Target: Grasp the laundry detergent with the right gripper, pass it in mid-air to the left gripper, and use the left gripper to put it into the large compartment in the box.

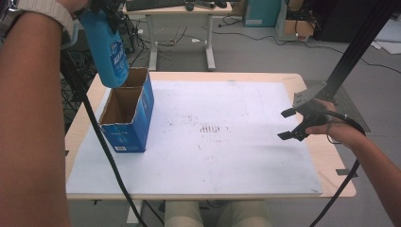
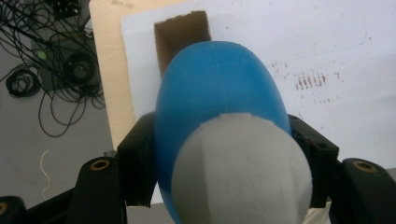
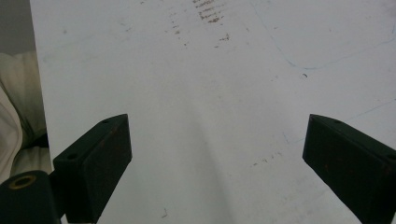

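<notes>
- The table [image 1: 331, 163], covered by a white sheet [image 1: 222, 142] with faint dark scuffs near its middle, is the working ground; the near and right parts of it lie bare.
- The blue cardboard box [image 1: 127, 111] stands at the far left of the sheet, open at the top, with two compartments; both look empty as far as the high view shows.
- The blue bottle [image 1: 108, 47] hangs above the box's far compartment, bottom end down and tilted. Judged from this, the step in hand is lowering it into the box: bring it upright, centre it over one compartment, and descend slowly so the base clears the cardboard rim.
- The left gripper [image 2: 224, 158] pinches the bottle near its grey cap [image 2: 240, 170], a jaw pressed on either side. The rounded body could slip, so the squeeze should ease only once the base rests inside.
- The right gripper [image 1: 295, 124] hovers at the right edge, jaws spread wide and holding nothing; it could steady the light box.
</notes>
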